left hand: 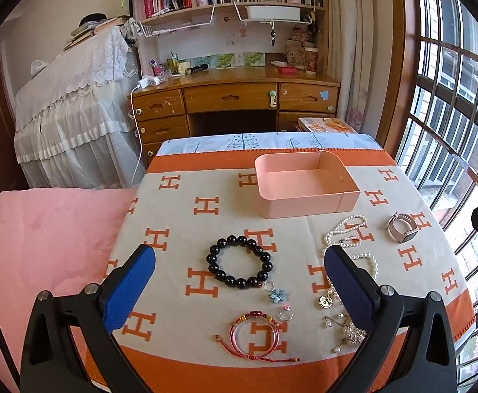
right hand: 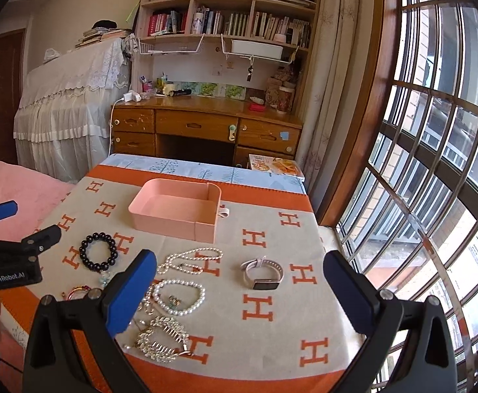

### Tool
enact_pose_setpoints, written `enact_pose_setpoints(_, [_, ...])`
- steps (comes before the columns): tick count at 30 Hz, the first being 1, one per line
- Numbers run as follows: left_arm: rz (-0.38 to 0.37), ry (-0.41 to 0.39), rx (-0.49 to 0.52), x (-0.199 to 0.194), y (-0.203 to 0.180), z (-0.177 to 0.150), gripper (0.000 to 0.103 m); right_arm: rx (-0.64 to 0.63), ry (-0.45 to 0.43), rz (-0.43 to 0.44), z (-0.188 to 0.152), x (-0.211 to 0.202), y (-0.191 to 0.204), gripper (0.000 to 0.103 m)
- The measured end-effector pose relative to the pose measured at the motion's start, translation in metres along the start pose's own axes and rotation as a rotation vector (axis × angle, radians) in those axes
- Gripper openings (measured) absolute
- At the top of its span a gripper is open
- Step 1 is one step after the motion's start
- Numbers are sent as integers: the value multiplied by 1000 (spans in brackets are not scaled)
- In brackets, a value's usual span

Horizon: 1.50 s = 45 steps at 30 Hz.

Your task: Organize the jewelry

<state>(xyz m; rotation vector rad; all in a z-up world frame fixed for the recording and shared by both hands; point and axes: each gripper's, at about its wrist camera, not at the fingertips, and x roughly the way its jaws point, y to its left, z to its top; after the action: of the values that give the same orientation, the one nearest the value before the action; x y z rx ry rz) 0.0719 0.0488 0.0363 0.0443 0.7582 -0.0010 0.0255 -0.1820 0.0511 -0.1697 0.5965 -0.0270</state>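
Hovering over scattered jewelry before the pink tray, both tongs wide open, empty.

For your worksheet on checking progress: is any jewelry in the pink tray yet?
No. The pink tray shows only its bare floor, while the black bracelet and watch lie on the cloth.
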Motion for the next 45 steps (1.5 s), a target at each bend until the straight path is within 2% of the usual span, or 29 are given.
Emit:
enact_pose_setpoints(4, [-34,81,-9,25,6,22,102,52,99,34,17,32,-30,103])
enact_pose_setpoints(9, [-103,225,-31,67,4,41,102,97,235,71,28,82,-62,100])
enact_pose_setpoints(10, [-129,240,-20,75,-2,41,102,105,265,73,28,92,-68,96])
enact_pose_setpoints(14, [-126,276,34,103,-27,42,102,157,397,89,21,135,-85,87])
enact_pose_setpoints(17, [-159,330,76,127,-49,40,102,220,506,129,5,165,-97,79])
enact_pose_setpoints(22, [-201,413,155,165,-85,30,98,280,624,138,-16,206,-111,64])
enact_pose_setpoints(24, [-216,440,186,177,-98,27,97,295,653,150,-20,217,-113,59])
enact_pose_setpoints(27, [-219,468,222,193,-115,21,94,289,682,171,-22,227,-110,59])
enact_pose_setpoints(31, [-233,502,255,209,-132,16,86,362,698,270,-21,230,-106,59])
enact_pose_setpoints(33, [-242,515,267,214,-138,16,78,388,694,307,-19,231,-101,59])
enact_pose_setpoints(35, [-251,530,268,219,-143,17,76,423,711,346,-19,236,-95,59])
enact_pose_setpoints(37, [-256,538,269,221,-145,18,74,461,740,371,-22,243,-90,53])
enact_pose_setpoints(40, [-270,562,269,228,-148,18,72,496,794,355,-31,256,-85,42])
enact_pose_setpoints(45, [-267,576,282,234,-153,20,72,512,770,299,-26,264,-81,39])
